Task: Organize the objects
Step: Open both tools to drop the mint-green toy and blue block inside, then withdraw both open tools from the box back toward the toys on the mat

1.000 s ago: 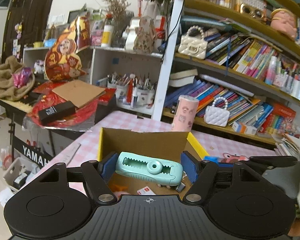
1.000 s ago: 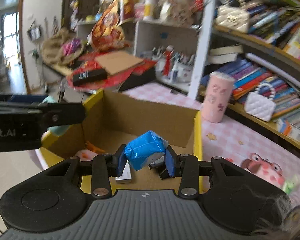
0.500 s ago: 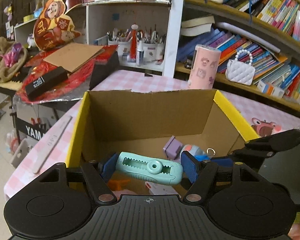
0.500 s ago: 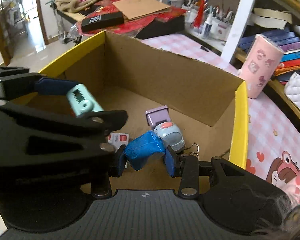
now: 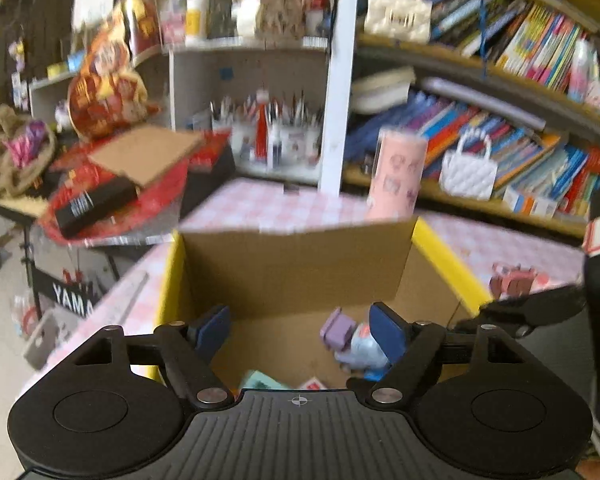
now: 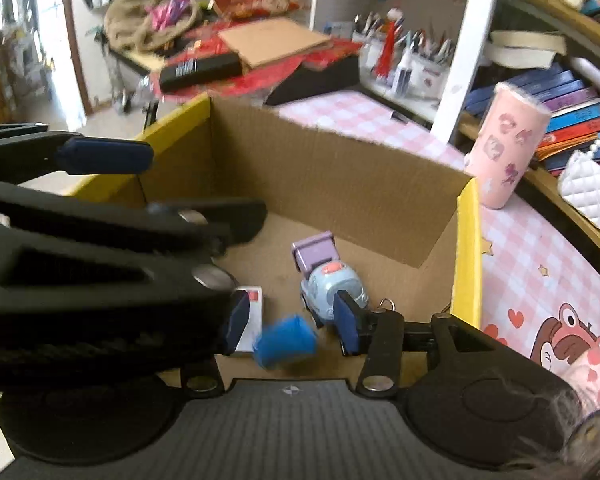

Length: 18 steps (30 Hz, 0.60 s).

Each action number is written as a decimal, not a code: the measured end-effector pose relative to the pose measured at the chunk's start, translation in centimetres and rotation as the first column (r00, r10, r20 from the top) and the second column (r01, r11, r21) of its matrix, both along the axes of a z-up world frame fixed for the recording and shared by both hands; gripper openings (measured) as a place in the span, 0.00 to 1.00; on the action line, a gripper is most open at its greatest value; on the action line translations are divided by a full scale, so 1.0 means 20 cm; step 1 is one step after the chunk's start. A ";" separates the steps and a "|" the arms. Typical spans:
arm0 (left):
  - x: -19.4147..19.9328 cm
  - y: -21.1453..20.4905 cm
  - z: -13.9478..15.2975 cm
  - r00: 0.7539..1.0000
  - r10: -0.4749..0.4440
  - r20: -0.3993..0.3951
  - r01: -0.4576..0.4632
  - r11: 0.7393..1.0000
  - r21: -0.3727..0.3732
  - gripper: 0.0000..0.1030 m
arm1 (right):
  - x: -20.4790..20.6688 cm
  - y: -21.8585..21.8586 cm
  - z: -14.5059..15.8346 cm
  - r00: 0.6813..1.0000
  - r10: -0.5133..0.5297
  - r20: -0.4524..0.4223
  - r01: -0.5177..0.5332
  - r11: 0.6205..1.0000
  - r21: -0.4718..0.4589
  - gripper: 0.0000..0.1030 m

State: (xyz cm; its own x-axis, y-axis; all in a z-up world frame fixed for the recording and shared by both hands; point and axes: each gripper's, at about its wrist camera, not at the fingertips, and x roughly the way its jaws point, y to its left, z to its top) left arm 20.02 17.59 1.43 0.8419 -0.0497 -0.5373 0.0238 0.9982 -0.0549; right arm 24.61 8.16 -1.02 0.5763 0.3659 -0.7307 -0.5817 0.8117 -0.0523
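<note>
Blue wad (image 6: 286, 342) loose between right gripper (image 6: 292, 322) jaws, spread apart; left gripper (image 5: 300, 330) jaws apart, empty, above box (image 5: 446, 258)

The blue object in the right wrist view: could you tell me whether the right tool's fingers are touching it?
Apart. The right wrist view shows the blue object blurred between the right tool's spread fingers, with cardboard box floor visible on both sides of it.

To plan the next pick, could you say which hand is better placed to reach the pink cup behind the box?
Probably right: the pink cup stands past the box's far right corner, on the open right gripper's side.
</note>
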 end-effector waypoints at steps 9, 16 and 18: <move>-0.28 0.07 0.21 0.990 0.044 0.130 -0.039 0.998 -0.046 0.78 | -0.27 -0.11 0.23 0.987 -0.081 0.136 0.066 0.992 0.111 0.44; -0.57 0.08 0.23 0.987 0.054 0.151 -0.043 0.996 -0.073 0.80 | -0.56 -0.21 0.28 0.975 -0.130 0.182 0.104 0.984 0.146 0.44; -0.65 0.08 0.22 0.989 0.049 0.139 -0.040 0.997 -0.071 0.80 | -0.65 -0.23 0.27 0.972 -0.141 0.185 0.115 0.983 0.147 0.44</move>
